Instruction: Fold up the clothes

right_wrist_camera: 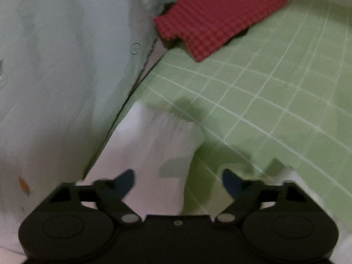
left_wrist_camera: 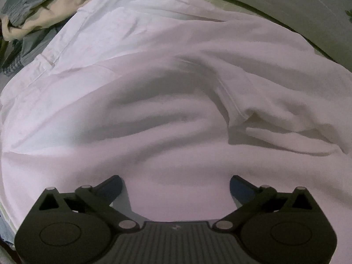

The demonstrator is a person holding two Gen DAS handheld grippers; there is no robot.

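A green grid-patterned bedsheet (right_wrist_camera: 275,101) lies bare ahead of the right gripper (right_wrist_camera: 178,180), whose jaws are spread and empty above the white garment's (left_wrist_camera: 154,88) blurred edge. The left gripper (left_wrist_camera: 176,184), equally wide, hovers over its rumpled middle. Farther off: a red waffle-knit cloth (right_wrist_camera: 220,15), a wall beside it, and heaped clothes (left_wrist_camera: 28,13) far left.

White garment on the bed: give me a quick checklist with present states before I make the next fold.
1. Left gripper open, nothing held: ok.
2. Right gripper open, nothing held: ok.
3. White garment flat: not ok, creased, with a bunched fold at the right.
4. Garment edge near the right fingers: ok.
5. Green checked sheet beyond the edge bare: ok.
6. Red textured cloth out of the way: ok.
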